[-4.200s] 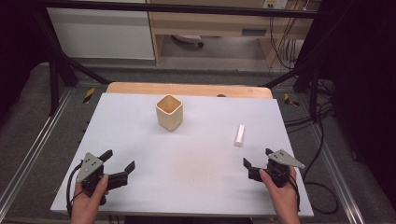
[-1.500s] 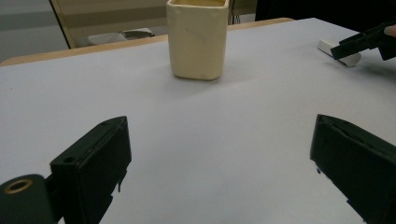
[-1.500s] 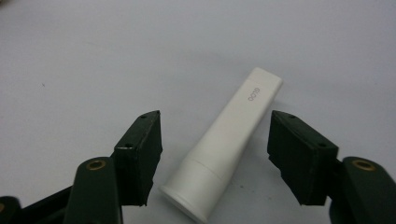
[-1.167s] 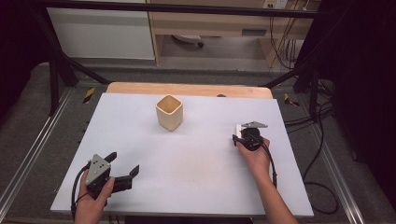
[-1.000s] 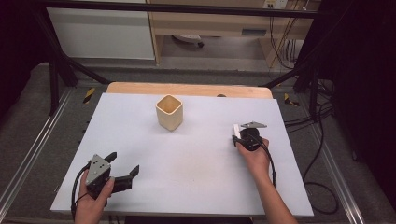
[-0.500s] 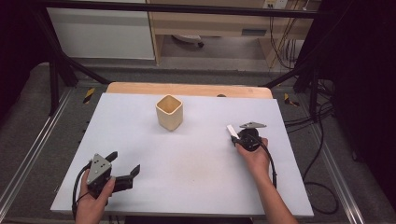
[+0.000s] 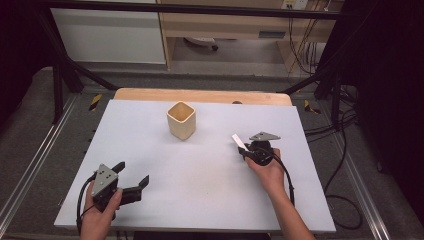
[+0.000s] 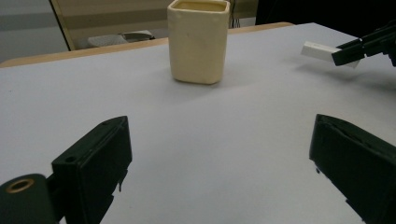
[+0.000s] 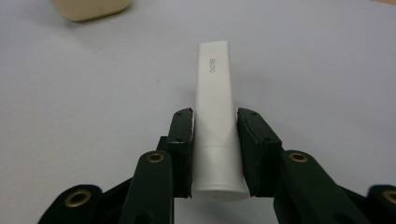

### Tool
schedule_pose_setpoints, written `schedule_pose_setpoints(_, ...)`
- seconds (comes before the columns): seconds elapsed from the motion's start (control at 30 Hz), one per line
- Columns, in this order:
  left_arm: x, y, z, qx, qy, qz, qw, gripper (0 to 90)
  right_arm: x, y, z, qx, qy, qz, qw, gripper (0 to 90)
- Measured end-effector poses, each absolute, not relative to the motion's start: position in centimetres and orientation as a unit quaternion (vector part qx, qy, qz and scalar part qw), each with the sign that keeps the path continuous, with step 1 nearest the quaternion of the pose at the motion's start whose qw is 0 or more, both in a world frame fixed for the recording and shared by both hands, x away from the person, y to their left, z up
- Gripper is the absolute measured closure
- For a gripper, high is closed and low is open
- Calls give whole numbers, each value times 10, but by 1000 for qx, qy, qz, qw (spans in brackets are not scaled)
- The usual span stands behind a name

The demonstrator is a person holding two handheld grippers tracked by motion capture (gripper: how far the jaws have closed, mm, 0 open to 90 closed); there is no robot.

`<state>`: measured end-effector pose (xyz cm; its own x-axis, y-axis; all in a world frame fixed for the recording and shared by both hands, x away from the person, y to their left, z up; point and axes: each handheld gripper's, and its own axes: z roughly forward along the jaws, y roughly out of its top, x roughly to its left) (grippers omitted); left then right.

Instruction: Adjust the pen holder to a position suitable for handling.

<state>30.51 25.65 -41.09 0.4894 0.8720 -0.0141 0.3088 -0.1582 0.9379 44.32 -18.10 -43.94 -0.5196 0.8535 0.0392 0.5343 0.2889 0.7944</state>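
The right gripper (image 7: 244,150) has left the table's near right corner and gone forward to the white tube (image 7: 239,141); its jaws have just closed on it. The tube, earlier flat on the table (image 7: 210,200), now sits lifted, shifted left toward the cup (image 7: 181,120).

My left gripper (image 7: 131,176): black body, grey three-cornered plate on top with small dark holes, black cable looping from rear. Its jaws: blocky matte black; brass-ringed hole behind one jaw's base, small screw hole in that jaw's top. My right gripper (image 9: 214,149): same black build, grey plate on top, black cable trailing behind. Brass eyelets on linkage arms behind pads. My forearms bare, no sleeves.
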Motion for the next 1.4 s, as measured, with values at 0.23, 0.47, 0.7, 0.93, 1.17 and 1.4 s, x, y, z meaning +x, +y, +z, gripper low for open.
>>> schedule_pose_setpoints(0.23, 306, 256, -411, 706, 418, 282, 497, 60, 437, -167, -440, 423, 788, 403, 197, 678)
schedule_pose_setpoints(0.47, 306, 256, -411, 706, 419, 281, 497, 60, 433, -163, -439, 412, 791, 410, 192, 677)
schedule_pose_setpoints(0.7, 306, 257, -411, 704, 421, 281, 498, 60, 427, -154, -439, 400, 796, 418, 179, 677)
schedule_pose_setpoints(0.93, 306, 256, -411, 705, 421, 280, 498, 60, 422, -140, -441, 385, 803, 427, 159, 677)
schedule_pose_setpoints(1.17, 305, 256, -411, 705, 420, 281, 498, 60, 417, -128, -441, 367, 809, 432, 154, 677)
schedule_pose_setpoints(1.4, 306, 256, -411, 704, 421, 280, 498, 60, 412, -119, -438, 349, 812, 444, 149, 677)
